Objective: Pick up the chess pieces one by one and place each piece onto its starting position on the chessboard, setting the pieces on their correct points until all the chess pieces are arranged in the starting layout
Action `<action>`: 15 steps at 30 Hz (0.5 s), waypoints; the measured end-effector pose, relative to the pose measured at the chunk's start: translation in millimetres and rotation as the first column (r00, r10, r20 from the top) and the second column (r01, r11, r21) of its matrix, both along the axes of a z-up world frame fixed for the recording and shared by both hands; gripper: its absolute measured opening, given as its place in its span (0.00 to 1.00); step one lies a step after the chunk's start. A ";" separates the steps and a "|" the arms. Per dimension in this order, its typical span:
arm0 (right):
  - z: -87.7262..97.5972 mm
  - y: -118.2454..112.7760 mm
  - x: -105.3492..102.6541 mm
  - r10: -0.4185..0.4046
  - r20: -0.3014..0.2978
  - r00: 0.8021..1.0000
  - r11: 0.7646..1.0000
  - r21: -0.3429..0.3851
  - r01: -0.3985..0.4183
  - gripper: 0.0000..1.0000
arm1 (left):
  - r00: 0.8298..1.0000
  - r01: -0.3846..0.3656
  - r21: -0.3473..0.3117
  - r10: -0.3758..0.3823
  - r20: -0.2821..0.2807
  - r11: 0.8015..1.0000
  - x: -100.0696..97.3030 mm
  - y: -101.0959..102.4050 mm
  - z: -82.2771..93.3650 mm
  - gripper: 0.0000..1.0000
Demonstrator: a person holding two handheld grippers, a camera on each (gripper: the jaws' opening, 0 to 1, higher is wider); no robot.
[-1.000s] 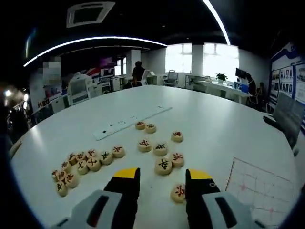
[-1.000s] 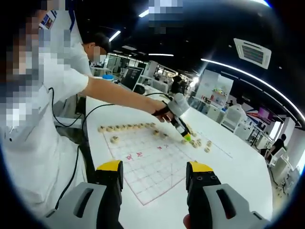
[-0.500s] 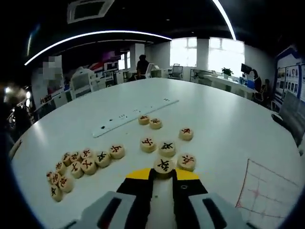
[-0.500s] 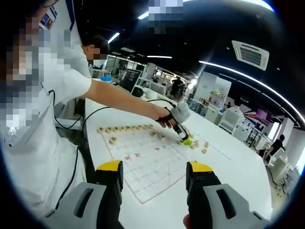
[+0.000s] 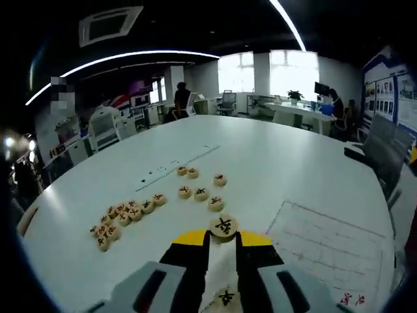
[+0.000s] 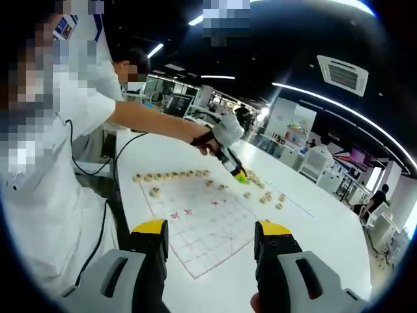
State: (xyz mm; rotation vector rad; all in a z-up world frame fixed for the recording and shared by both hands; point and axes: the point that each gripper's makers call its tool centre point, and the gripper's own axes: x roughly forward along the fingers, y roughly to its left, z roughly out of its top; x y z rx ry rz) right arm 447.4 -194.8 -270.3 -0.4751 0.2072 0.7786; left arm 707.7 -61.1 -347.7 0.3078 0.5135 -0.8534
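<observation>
The left gripper has its yellow-tipped jaws pinched shut on a round chess piece, a pale disc held flat side up, its top face bearing a black character too small to read. The piece is lifted clear above the white table. A second disc with a black mark shows low between the jaws, near the camera; what it rests on cannot be told. Beyond the held piece, five loose discs lie scattered on the table, some marked red and some black. To their left a tight cluster of about a dozen discs sits in a curved row. Past the loose five lies a long white strip with small dark marks. To the right of the held piece, the chessboard, a white sheet with a red grid, lies flat; red characters at its near edge cannot be made out.

In the right gripper view, the right gripper hangs with jaws wide apart and nothing between them, above the near edge of the chessboard. A row of pieces lines the board's far side, with one single piece just inside it. The left gripper, in a person's outstretched hand, is raised over the board's far corner.
</observation>
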 end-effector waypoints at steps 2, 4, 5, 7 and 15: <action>0.4 -0.7 0.2 -0.003 0.000 1.000 1.000 0.001 0.003 0.54 | 1.000 0.020 -0.008 -0.020 -0.002 1.000 -20.8 11.7 1.5 0.18; 0.4 -1.1 0.4 -0.003 0.000 1.000 1.000 0.000 0.003 0.54 | 0.999 0.035 -0.007 -0.035 -0.005 0.999 -35.9 20.7 -0.1 0.18; 0.4 -0.8 0.3 -0.002 0.000 1.000 1.000 -0.001 0.002 0.54 | 0.999 0.039 -0.006 -0.039 -0.005 0.999 -42.2 25.2 -1.2 0.18; 0.6 0.3 0.0 0.002 0.000 1.000 1.000 -0.002 -0.002 0.54 | 0.999 0.049 -0.013 -0.049 -0.017 0.999 -55.8 31.9 -3.1 0.18; -1.0 1.0 0.0 0.003 -0.005 1.000 1.000 -0.004 -0.004 0.54 | 0.996 0.076 -0.011 -0.077 -0.045 0.997 -80.0 45.5 -13.0 0.19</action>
